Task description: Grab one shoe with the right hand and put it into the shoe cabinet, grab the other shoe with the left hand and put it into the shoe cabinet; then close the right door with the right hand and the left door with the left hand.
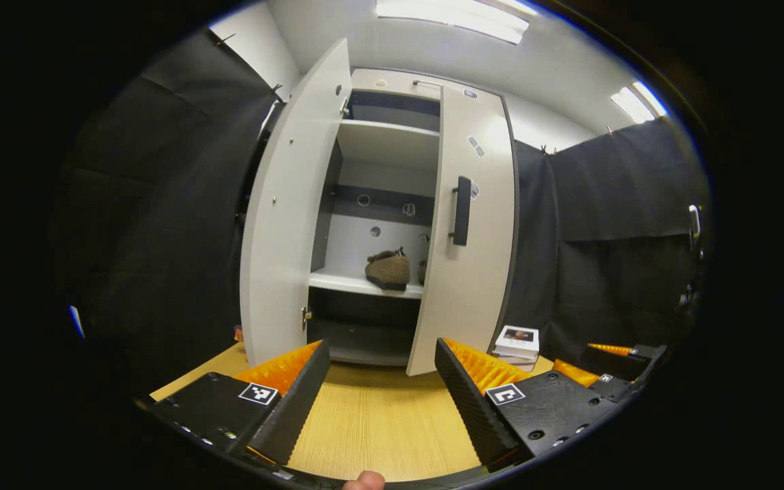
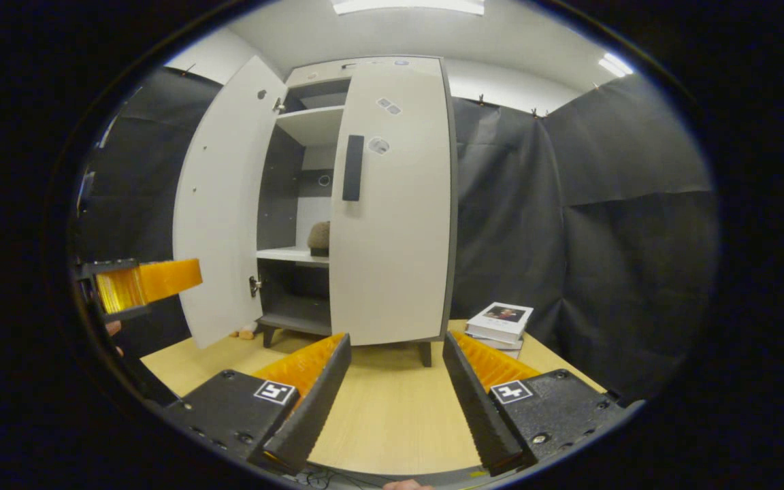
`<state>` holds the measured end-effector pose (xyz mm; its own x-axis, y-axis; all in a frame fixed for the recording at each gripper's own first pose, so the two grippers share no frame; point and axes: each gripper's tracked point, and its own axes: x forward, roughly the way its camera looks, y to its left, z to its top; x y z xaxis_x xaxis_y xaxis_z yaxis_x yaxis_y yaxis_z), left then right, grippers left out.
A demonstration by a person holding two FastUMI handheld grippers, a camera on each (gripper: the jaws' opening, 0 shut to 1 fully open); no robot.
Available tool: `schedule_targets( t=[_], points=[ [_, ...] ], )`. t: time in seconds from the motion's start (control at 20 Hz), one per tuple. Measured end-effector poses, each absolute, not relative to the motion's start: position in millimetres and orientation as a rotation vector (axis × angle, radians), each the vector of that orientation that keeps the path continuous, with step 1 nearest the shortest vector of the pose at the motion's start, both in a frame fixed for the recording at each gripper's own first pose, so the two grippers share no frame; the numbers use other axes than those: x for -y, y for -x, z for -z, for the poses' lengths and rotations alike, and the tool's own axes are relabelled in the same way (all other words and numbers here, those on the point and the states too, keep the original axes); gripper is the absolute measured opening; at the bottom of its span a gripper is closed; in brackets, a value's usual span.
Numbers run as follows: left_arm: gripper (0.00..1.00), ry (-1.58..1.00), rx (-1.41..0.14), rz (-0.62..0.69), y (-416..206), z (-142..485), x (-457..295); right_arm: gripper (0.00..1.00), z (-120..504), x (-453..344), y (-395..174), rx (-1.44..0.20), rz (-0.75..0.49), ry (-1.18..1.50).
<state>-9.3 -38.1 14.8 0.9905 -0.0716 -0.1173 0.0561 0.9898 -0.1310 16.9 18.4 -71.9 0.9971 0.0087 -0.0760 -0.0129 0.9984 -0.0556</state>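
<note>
table (image 2: 378, 415): shoe cabinet (image 2: 392, 204), books (image 2: 501, 323) | shelf (image 1: 358, 282): shoe (image 1: 388, 269)

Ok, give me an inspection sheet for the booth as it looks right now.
Surface: light wooden tabletop, bare in front of the cabinet.
Job's things: shoe cabinet; left door wide open; right door closed or nearly so; brown shoe on the middle shelf, a second thing beside it mostly hidden.
Clutter: stack of books right of the cabinet.
Grippers: left gripper open, holding nothing; right gripper open, holding nothing.
Cables: nothing seen.
Surroundings: black cloth wall, ceiling lights.
</note>
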Motion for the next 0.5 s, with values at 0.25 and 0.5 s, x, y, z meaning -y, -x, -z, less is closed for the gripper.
schedule_targets(
  t=[0.25, 0.5],
  points=[
    [0.95, 0.193, 0.019, -0.052, -12, -90, -33, 0.90, 54, -3, -26, -0.040, 0.015, 0.096],
    [0.95, 0.174, 0.082, -0.237, -40, -113, -143, 0.90, 43, 0, -33, -0.013, 0.023, 0.110]
  ],
)
